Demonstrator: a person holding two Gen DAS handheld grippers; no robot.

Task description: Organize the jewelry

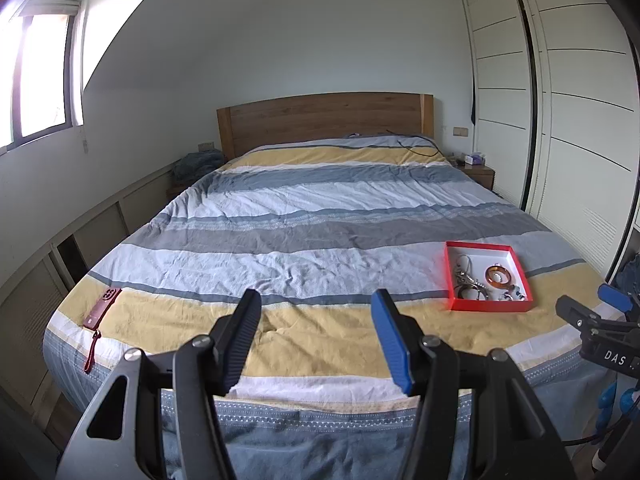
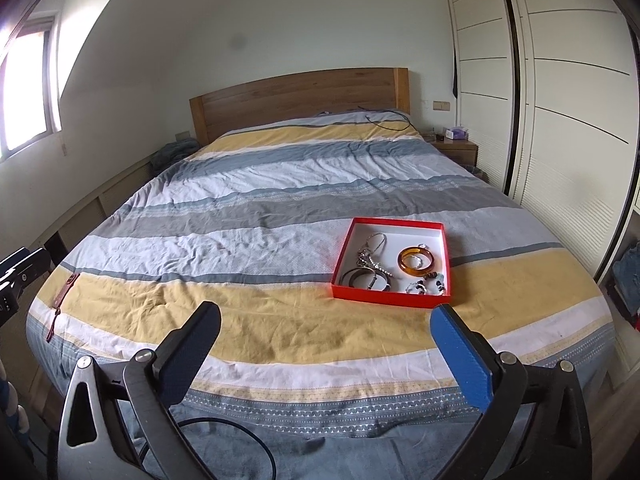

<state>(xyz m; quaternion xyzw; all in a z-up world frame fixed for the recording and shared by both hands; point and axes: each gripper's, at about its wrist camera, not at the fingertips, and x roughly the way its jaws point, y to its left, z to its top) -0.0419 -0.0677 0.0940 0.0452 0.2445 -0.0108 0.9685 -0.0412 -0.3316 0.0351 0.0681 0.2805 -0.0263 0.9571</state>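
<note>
**bedfan:** Over on the striped bed [image 2: 248, 208], near the foot end, sits the red tray [image 2: 345, 258] with all the jewelry in it. From the right wrist view it's ahead of the right gripper [image 2: 326, 344], a bit off toward the blue finger [image 2: 460, 360], not touching

**clawguy:** yeah and what's inside? I see an amber bangle [image 2: 416, 259], a silver chain [image 2: 370, 256], dark bangles [image 2: 362, 278] and some beaded bits [image 2: 430, 284]

**bedfan:** same. Right gripper is spread wide, nothing between the fingers, hanging just off the bed's foot edge

**clawguy:** left gripper [image 1: 316, 336] too, jaws apart but narrower, holding nothing. In its view the tray [image 1: 450, 276] is well off to the right, apart from it

**bedfan:** also a dark red phone [image 1: 102, 307] with a strap lies near the bed's left corner, well apart from the tray
</note>
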